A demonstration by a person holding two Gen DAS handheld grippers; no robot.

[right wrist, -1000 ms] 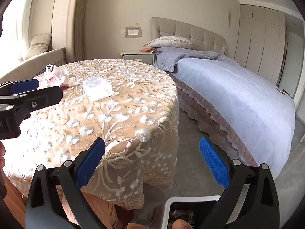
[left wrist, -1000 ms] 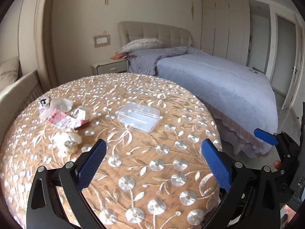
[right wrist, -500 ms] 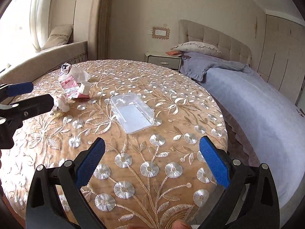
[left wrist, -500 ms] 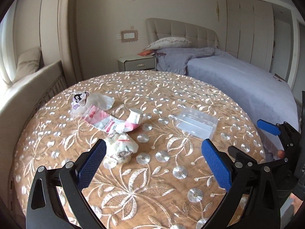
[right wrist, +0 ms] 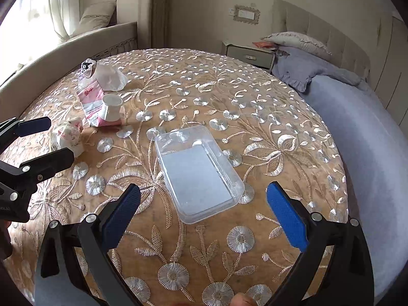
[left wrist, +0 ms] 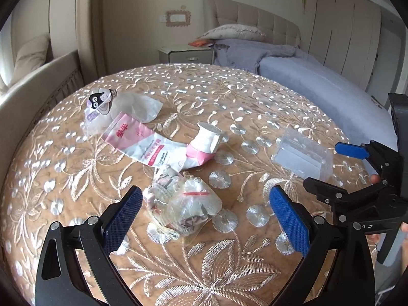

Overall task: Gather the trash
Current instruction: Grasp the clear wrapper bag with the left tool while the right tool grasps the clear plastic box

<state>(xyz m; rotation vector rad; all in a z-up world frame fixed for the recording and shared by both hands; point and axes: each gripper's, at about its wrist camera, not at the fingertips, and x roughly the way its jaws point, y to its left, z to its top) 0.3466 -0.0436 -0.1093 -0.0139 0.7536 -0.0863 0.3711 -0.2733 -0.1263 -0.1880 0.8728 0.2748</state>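
Observation:
Trash lies on a round table with a gold embroidered cloth. A crumpled clear plastic bag lies between the fingers of my open, empty left gripper. Behind it lie a pink-and-white wrapper, a small white cup on its side and a clear bag with a cartoon face. A clear plastic tray lies just ahead of my open, empty right gripper. The tray also shows in the left wrist view.
A bed with a lilac cover stands to the right of the table, with a nightstand behind. A curved beige sofa runs along the left by the window.
Both grippers have moved forward over the table and lower. The left one now frames the crumpled bag; the right one has closed in on the clear tray. Both stay open.

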